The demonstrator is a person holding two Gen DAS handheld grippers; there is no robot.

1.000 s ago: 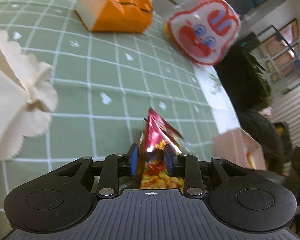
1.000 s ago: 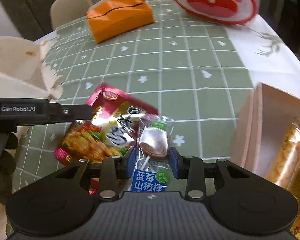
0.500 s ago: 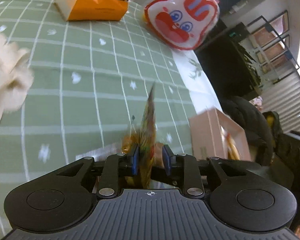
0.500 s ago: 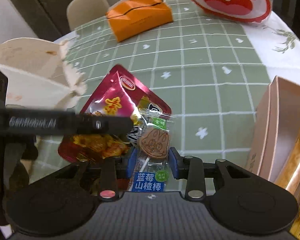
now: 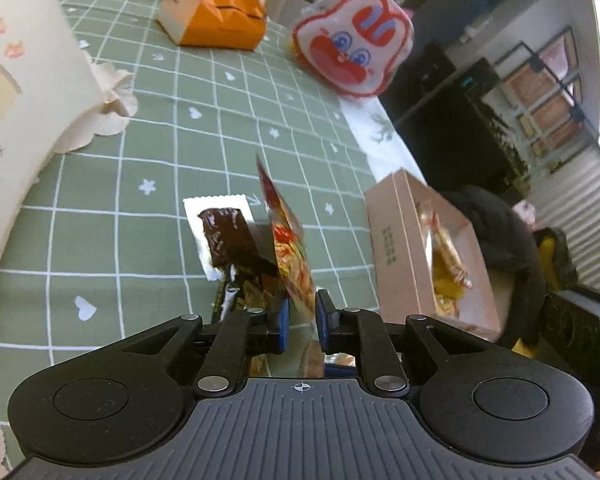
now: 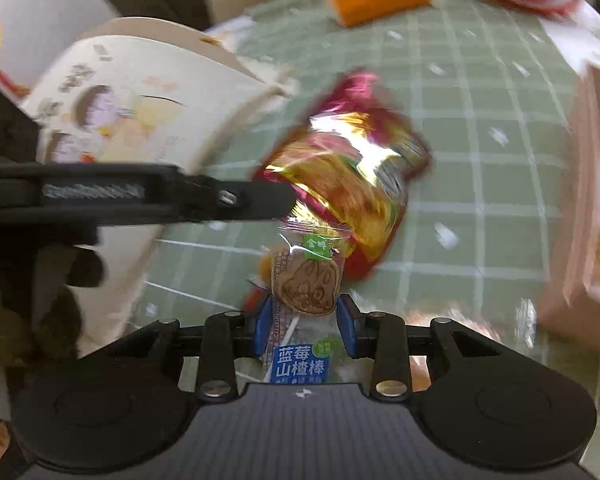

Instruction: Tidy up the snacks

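A shiny red snack bag (image 5: pixel 288 248) hangs edge-on above the green checked tablecloth (image 5: pixel 148 148). My left gripper (image 5: pixel 302 312) has the bag's lower edge between its blue pads, and its jaws are closing on it. The right wrist view shows the same bag (image 6: pixel 348 176) in the air at the tip of the left gripper (image 6: pixel 286 200). My right gripper (image 6: pixel 304 316) is shut on a clear lollipop packet (image 6: pixel 306 288) with a blue label, held upright. A dark wrapped snack (image 5: pixel 224 236) lies on the cloth under the bag.
An open pink box (image 5: pixel 392 240) holding yellow snacks stands to the right. A tall cream printed carton (image 6: pixel 140 100) rises at the left. An orange box (image 5: pixel 216 20) and a rabbit-face bag (image 5: pixel 352 52) sit at the far end, with chairs beyond.
The red bag has come up off the cloth in the left gripper and turned edge-on, uncovering the dark snack. The right gripper carried the lollipop packet leftward, nearer the cream carton.
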